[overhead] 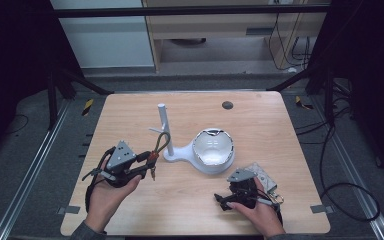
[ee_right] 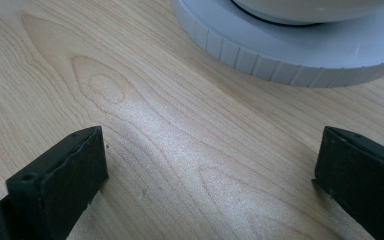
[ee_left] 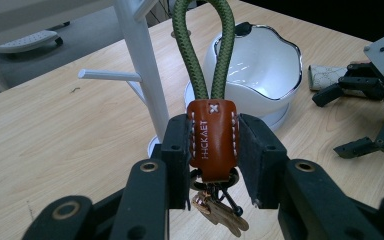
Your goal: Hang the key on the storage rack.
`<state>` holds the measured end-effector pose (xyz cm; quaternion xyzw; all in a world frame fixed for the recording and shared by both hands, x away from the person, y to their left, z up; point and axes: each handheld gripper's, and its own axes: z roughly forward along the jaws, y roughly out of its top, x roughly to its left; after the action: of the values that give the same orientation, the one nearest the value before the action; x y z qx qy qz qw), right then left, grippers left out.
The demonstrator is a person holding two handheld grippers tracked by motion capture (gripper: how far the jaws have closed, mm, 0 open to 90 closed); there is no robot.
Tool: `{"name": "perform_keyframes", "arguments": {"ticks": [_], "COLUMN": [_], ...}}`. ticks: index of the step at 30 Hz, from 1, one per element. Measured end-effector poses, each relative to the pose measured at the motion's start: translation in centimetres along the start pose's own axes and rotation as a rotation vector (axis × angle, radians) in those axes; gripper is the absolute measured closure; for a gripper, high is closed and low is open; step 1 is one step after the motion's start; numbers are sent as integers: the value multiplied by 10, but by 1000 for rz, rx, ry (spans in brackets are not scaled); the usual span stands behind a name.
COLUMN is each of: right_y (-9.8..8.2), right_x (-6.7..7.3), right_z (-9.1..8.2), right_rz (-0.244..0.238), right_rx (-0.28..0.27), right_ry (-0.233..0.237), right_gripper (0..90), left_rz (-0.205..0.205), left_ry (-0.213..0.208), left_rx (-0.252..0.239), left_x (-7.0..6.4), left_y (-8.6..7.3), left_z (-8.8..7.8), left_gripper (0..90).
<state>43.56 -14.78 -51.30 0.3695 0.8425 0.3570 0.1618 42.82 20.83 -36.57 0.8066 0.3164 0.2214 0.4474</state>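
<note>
A pale wooden tabletop (overhead: 260,125) sits mid-frame with grey floor around it. At its centre stand one white peg stand (overhead: 163,125) and one white bowl (overhead: 213,150). Lower left, the left gripper (overhead: 151,165) clamps the key strap (ee_left: 213,137) by its brown tab; lower right, the right gripper (overhead: 222,201) lies open

Left claw (ee_left: 214,150) clamped shut, right claw (ee_right: 210,175) spread wide

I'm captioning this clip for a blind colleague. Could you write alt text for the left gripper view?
The left gripper clamps a brown leather key fob with a green cord loop standing up, keys dangling below. Behind stand a white peg stand and white bowl on a wooden table.
</note>
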Motion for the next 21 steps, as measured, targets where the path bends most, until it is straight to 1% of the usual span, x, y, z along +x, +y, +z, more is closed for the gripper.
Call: {"name": "perform_keyframes", "arguments": {"ticks": [1, 5, 8, 12, 16, 21], "right_y": [0, 0, 0, 0, 0, 0], "right_x": [0, 0, 0, 0, 0, 0], "right_z": [0, 0, 0, 0, 0, 0], "right_rz": [0, 1, 1, 1, 1, 1], "right_rx": [0, 0, 0, 0, 0, 0], "right_ry": [0, 0, 0, 0, -1, 0], "right_gripper": [4, 4, 5, 4, 4, 4], "left_rz": [-6, -3, 1, -4, -6, -26], "left_ry": [2, 0, -1, 4, 20, 32], "left_rx": [-6, -21, -24, -41, -49, -54], "left_x": [0, -3, -4, -4, -2, 4], "left_y": [1, 3, 5, 8, 12, 14], "left_z": [0, -3, -4, -5, -3, 3], "left_gripper": [663, 663, 663, 663, 663, 663]}}
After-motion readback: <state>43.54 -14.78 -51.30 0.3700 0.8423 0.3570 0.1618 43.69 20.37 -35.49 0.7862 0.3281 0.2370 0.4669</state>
